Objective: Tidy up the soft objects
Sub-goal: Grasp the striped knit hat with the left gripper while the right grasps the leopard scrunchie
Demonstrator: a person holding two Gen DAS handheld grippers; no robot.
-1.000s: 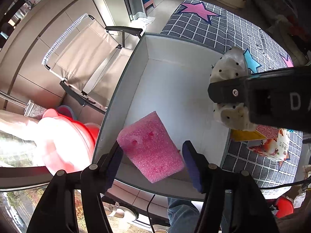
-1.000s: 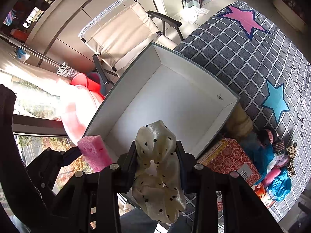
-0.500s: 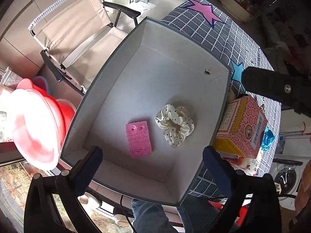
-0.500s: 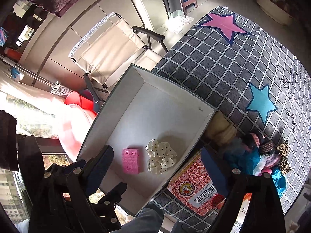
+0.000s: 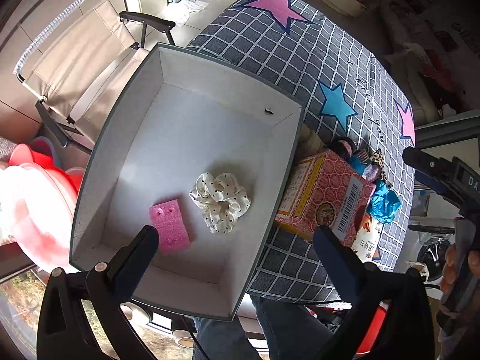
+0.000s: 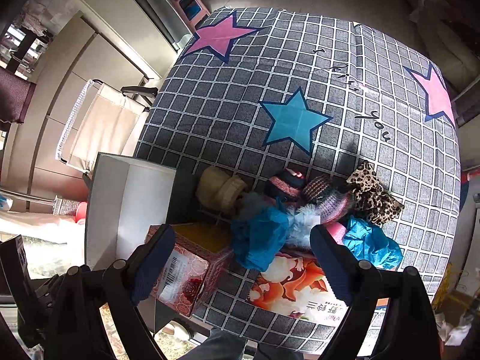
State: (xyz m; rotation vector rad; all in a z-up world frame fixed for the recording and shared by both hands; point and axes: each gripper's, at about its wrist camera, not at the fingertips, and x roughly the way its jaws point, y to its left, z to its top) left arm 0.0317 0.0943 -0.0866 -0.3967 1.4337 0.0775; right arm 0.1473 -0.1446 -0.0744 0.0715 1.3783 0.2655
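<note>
Left wrist view: my left gripper (image 5: 237,240) stands wide and empty over the white-lined box (image 5: 126,114). On the box's smooth floor lie a grainy pink foam sponge (image 5: 169,225), rectangular, and a glossy cream polka-dot scrunchie (image 5: 222,202), ruffled, just beside it; a second ago each was clamped in a gripper.

Right wrist view: my right gripper (image 6: 243,249) is wide and empty, now above the soft pile (image 6: 300,207) at frame centre on the checked star cloth (image 6: 300,75), no longer over the box.

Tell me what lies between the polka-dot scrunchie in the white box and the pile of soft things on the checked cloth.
In the left wrist view, the box's right wall and the red patterned carton separate the scrunchie from the pile.
</note>
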